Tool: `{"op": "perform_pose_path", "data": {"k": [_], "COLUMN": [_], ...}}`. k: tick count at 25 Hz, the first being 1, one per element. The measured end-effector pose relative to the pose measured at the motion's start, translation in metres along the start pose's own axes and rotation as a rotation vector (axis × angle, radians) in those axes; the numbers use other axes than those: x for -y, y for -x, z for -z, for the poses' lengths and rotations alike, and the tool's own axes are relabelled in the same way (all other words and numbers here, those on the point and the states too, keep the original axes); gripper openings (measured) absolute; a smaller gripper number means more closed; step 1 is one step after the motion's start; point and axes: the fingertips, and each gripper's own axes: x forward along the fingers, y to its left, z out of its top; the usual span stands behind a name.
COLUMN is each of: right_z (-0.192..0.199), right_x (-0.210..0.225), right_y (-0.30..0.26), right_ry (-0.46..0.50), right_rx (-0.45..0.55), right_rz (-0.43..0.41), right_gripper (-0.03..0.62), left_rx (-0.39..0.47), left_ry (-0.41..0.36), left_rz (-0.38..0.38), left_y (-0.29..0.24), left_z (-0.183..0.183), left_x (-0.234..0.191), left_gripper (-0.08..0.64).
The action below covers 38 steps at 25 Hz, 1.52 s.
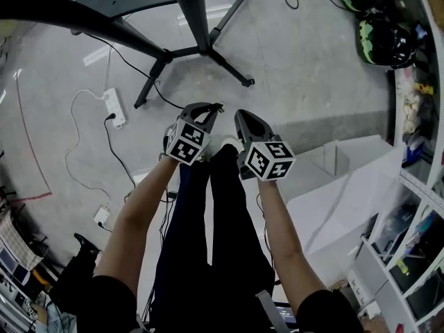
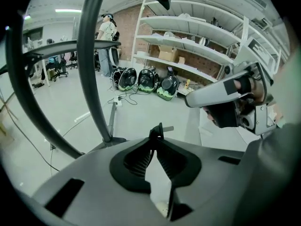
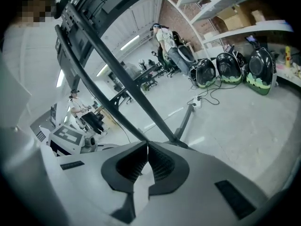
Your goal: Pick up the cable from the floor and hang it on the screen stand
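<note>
Left hand-held gripper [image 2: 158,136] pinching one black cable [image 2: 160,129], right hand-held gripper [image 3: 144,145] pressed together, empty, one screen stand [image 1: 198,19]

The dark grey metal screen stand [image 1: 201,19] is cut off at the top edge of the head view, so its top does not show. The person's legs [image 1: 208,241] hide the floor [image 1: 312,61] at the lower middle. A thin black cable [image 1: 118,158] slips out of sight under an arm. In the left gripper view, the small black thing [image 2: 160,131] pinched at the tips of the left hand-held gripper [image 2: 157,138] is too small to tell.
</note>
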Motion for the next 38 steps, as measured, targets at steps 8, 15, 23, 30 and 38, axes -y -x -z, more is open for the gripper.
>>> {"op": "perform_pose_path", "data": {"k": [8,15,23,30,38], "right_z": [-0.043,-0.068,-0.110,-0.142,-0.182], "right_x": [-0.052,-0.087,-0.144,-0.189,-0.220], "right_y": [0.021,0.046,0.079,0.111,0.152], "right_ry": [0.071,0.084,0.124,0.181,0.202], "right_rx": [0.009,0.020,0.058,0.078,0.142], "right_rz": [-0.012,-0.010,-0.043,-0.078,-0.070], "right_gripper": [0.025,0.025,0.025,0.025,0.025], "left_rx": [0.058,0.127,0.215,0.294,0.385], "left_ry": [0.022,0.026,0.062,0.094,0.131], "left_rz": [-0.030,-0.045,-0.052,-0.075,-0.092], "left_y": [0.072,0.131,0.198,0.247,0.295], "left_z": [-0.037,-0.077,-0.115,-0.152,-0.191], "left_x": [0.007,0.017,0.042,0.049,0.053], "left_gripper": [0.046,0.046,0.046,0.046,0.046]}}
